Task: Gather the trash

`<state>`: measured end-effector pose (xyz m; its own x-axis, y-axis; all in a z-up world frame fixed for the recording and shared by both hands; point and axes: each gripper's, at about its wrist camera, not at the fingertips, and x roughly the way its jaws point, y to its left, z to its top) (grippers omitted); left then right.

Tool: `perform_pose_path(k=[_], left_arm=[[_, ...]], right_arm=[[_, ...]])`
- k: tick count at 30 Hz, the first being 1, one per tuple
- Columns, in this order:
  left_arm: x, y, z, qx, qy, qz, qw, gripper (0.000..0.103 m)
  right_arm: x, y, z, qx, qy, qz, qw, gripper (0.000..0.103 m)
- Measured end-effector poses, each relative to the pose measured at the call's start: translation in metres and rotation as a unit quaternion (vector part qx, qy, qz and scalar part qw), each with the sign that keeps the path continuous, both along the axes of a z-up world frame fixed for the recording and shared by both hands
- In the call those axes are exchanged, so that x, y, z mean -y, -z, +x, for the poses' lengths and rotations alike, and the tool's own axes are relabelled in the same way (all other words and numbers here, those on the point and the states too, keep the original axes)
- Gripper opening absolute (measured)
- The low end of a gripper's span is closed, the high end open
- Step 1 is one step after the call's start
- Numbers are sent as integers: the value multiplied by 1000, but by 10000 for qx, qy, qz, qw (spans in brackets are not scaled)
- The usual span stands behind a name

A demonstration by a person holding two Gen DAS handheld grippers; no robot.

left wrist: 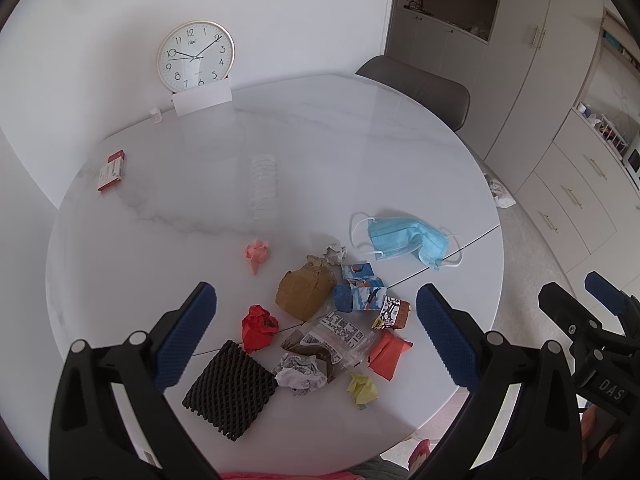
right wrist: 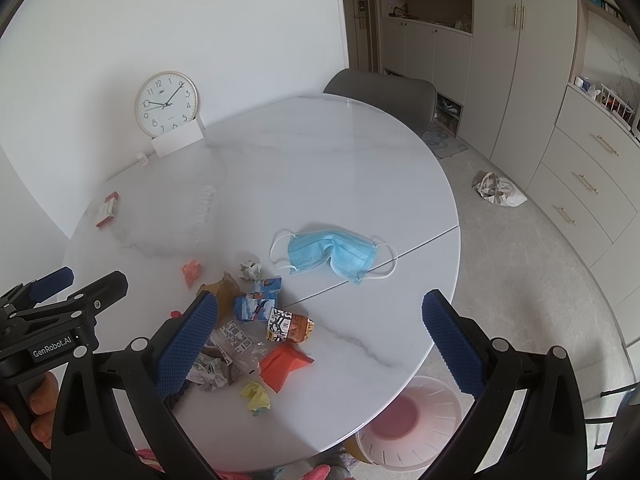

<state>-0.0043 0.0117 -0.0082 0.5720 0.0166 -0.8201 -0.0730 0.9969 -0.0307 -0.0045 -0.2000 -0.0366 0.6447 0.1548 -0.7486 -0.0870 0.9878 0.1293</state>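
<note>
Trash lies scattered on the near part of a round white marble table (left wrist: 304, 152): a brown crumpled paper (left wrist: 306, 290), red paper ball (left wrist: 259, 327), black foam net (left wrist: 231, 392), clear wrapper (left wrist: 336, 338), orange paper (left wrist: 388, 354), yellow ball (left wrist: 362, 390), blue cartons (left wrist: 362, 294) and a blue face mask (left wrist: 408, 240) (right wrist: 332, 254). My left gripper (left wrist: 316, 336) hovers open above the pile, holding nothing. My right gripper (right wrist: 320, 340) is open and empty over the table's near right edge. A pinkish bin (right wrist: 408, 424) stands on the floor below that edge.
A clock (left wrist: 196, 56) leans on the wall at the table's back, with a red-and-white box (left wrist: 112, 170) at the left and a clear plastic bottle (left wrist: 264, 184) mid-table. A grey chair (right wrist: 384, 94) sits behind; cabinets (right wrist: 520, 80) line the right. A bag (right wrist: 498, 190) lies on the floor.
</note>
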Motion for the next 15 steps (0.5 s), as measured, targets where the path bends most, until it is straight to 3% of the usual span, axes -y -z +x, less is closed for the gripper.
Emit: perform_pose_path(k=[15], left_arm=[[0,0,0,-5,2,-3,10000,96]], right_arm=[[0,3,-2,-14,-9,-14,10000,101]])
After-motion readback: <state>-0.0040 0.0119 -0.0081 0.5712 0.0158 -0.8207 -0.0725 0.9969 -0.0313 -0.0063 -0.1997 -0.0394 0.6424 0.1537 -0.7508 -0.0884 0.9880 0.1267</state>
